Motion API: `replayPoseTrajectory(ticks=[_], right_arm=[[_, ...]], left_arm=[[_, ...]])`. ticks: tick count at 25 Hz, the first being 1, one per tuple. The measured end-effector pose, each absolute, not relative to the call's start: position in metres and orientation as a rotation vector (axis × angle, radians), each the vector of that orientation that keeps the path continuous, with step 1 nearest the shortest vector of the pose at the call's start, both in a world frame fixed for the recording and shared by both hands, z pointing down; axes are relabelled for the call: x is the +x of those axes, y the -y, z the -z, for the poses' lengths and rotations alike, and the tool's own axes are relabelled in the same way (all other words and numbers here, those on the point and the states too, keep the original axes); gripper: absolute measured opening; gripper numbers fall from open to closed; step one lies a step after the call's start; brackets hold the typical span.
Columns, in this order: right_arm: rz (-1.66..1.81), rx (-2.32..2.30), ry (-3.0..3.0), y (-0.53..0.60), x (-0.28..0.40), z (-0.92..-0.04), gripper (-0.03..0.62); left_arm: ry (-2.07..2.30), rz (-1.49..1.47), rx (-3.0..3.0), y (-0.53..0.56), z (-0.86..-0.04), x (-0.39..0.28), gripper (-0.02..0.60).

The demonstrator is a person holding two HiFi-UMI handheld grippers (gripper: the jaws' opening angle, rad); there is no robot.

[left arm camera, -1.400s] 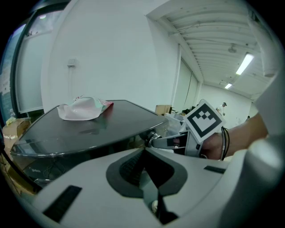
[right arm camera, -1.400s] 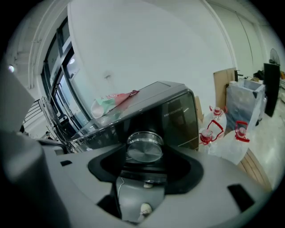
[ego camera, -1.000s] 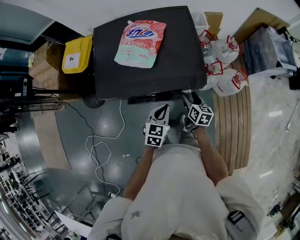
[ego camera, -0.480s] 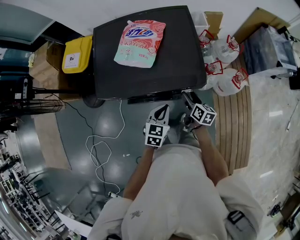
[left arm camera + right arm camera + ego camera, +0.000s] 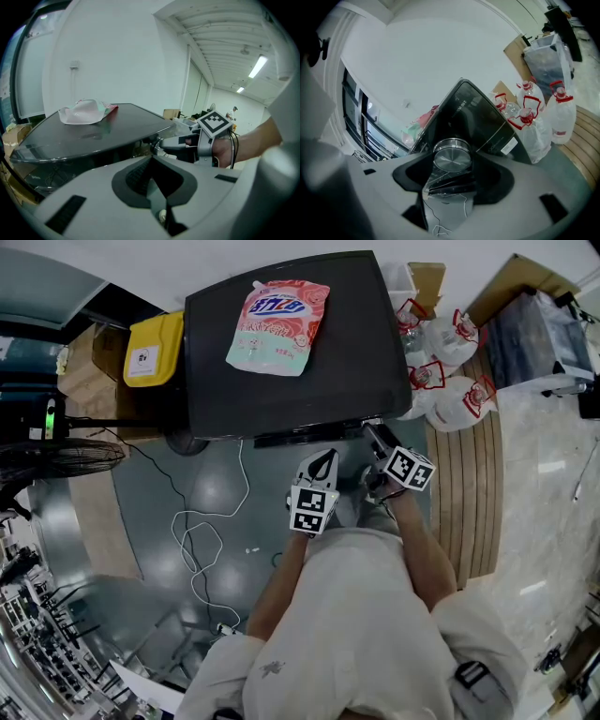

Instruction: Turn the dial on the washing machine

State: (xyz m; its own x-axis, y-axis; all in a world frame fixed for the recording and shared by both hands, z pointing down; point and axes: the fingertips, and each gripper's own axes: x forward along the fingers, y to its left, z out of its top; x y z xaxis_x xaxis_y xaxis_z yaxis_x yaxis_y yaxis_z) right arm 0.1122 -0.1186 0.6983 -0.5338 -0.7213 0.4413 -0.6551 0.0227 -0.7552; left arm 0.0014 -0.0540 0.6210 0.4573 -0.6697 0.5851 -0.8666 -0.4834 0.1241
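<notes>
The black washing machine stands ahead with a pink detergent pouch lying on its lid. My right gripper reaches the right end of its front panel. In the right gripper view the round silver dial sits between the jaws of my right gripper, and the pads close on its rim. My left gripper hangs a little short of the panel, shut and holding nothing. The left gripper view looks over the shut left gripper at the lid and the right gripper.
A yellow container stands left of the machine. Red-capped water jugs crowd its right side beside a wooden platform. A white cable snakes over the grey floor, and a fan stands at the far left.
The right gripper's marker cube has rolled slightly at the panel, staying at the dial. The left gripper has stayed put.
</notes>
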Motion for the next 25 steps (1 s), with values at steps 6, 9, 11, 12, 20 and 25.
replayPoseTrajectory(ticks=[6,9,11,12,20,25], right_arm=[[1.611,-1.377,-2.131,0.1199,0.1041,-0.6912,0.268],[1.629,-1.358,-2.094,0.1204,0.1056,-0.6920,0.268],[1.644,-1.344,-2.062,0.1204,0.1063,-0.6920,0.268],[1.654,-1.337,-2.040,0.1204,0.1065,-0.6923,0.268],[1.709,-1.269,-1.906,0.1223,0.1056,-0.6950,0.272],[1.729,-1.230,-1.834,0.1221,0.1064,-0.6958,0.270]], left_arm=[[1.283,-0.660,2.308,0.0543,-0.6222,0.0043,0.013],[1.279,-0.663,2.310,0.0546,-0.6227,0.0064,0.014],[1.279,-0.666,2.311,0.0545,-0.6227,0.0070,0.014],[1.278,-0.667,2.311,0.0543,-0.6228,0.0069,0.014],[1.276,-0.673,2.306,0.0552,-0.6253,0.0031,0.014],[1.276,-0.675,2.304,0.0555,-0.6257,0.0024,0.014]])
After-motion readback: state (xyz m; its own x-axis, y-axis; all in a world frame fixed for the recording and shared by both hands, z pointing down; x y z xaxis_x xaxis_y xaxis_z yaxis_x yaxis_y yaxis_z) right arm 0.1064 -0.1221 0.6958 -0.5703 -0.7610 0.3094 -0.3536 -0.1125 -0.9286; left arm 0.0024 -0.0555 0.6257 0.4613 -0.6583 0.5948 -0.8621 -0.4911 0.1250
